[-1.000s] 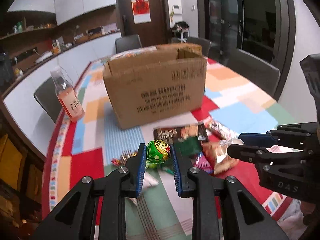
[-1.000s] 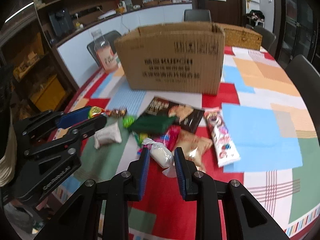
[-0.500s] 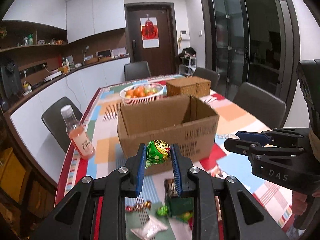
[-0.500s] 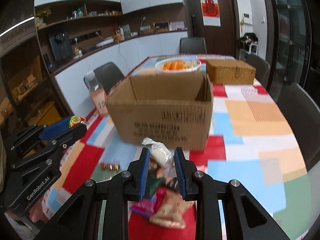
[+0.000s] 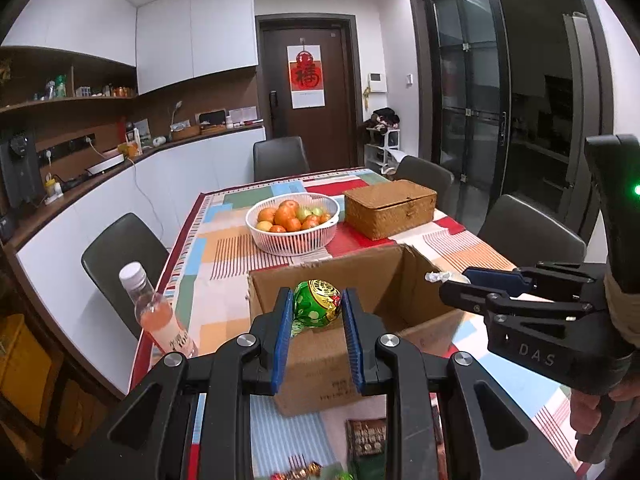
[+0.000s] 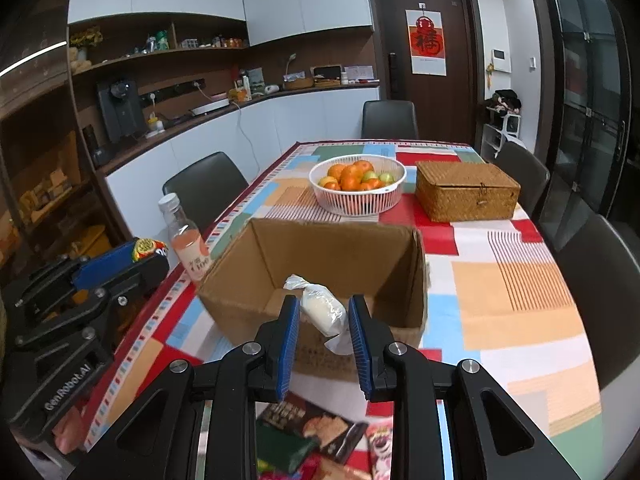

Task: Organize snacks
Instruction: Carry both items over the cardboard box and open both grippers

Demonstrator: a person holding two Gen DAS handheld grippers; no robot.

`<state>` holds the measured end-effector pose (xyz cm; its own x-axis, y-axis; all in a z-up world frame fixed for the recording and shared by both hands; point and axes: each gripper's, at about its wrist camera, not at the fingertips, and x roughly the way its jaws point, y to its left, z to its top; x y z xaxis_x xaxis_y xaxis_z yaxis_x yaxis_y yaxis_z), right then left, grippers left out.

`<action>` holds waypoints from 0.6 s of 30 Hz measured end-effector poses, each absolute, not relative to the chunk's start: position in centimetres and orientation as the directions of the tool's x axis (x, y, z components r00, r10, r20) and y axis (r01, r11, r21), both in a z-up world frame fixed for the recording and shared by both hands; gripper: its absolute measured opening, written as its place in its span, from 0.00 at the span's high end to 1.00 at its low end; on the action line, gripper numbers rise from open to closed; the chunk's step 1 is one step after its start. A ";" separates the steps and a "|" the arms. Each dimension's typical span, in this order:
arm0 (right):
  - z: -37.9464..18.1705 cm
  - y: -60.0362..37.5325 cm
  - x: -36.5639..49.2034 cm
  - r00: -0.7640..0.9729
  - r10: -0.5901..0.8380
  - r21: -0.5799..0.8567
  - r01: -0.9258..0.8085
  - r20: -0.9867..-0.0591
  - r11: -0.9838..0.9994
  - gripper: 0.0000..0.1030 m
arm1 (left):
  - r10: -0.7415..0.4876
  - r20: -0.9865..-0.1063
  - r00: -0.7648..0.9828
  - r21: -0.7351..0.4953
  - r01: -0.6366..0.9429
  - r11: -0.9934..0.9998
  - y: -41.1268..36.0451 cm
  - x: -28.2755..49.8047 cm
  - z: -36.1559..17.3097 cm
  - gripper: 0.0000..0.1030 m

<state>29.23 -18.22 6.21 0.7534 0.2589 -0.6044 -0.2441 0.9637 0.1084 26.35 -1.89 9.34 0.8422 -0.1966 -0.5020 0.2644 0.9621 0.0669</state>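
My left gripper (image 5: 316,310) is shut on a round green and gold wrapped candy (image 5: 317,307), held above the near edge of the open cardboard box (image 5: 340,356). My right gripper (image 6: 324,314) is shut on a white wrapped snack (image 6: 323,309), held over the box's (image 6: 248,284) near wall. The box looks empty inside. The right gripper also shows at the right of the left wrist view (image 5: 452,280), and the left gripper at the left of the right wrist view (image 6: 148,250). Remaining snack packets (image 6: 316,436) lie on the table in front of the box.
A pink drink bottle (image 5: 158,318) stands left of the box. Behind the box are a white basket of fruit (image 5: 294,222) and a wicker box (image 5: 390,208). Dark chairs (image 5: 120,256) surround the patchwork-covered table (image 6: 520,304).
Both grippers have risen from the snack pile with their snacks and moved forward, now level with the box's open top.
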 end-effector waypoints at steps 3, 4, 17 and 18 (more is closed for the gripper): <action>6.1 -18.1 30.9 0.742 0.258 0.113 -0.242 -0.619 0.964 0.74 | -0.190 -0.518 0.834 0.065 0.260 0.963 -1.9 28.4 9.4 0.75; 6.1 -18.1 31.6 0.734 0.257 0.114 -0.240 -0.629 0.964 0.74 | -0.187 -0.523 0.832 0.065 0.258 0.964 -1.9 28.8 9.4 0.75; 5.3 -17.8 36.1 0.715 0.195 0.072 -0.199 -0.671 0.977 0.60 | -0.142 -0.580 0.802 0.072 0.225 0.972 -2.0 33.5 7.9 0.47; 5.3 -17.9 35.9 0.719 0.189 0.073 -0.190 -0.669 0.979 0.58 | -0.134 -0.578 0.805 0.079 0.218 0.973 -1.9 33.1 7.9 0.47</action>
<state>35.88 -17.92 5.26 0.7192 0.1894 -0.6685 -0.1896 0.9791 0.0733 33.12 -1.87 7.89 0.8050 -0.1340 -0.5779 0.2185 0.9727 0.0788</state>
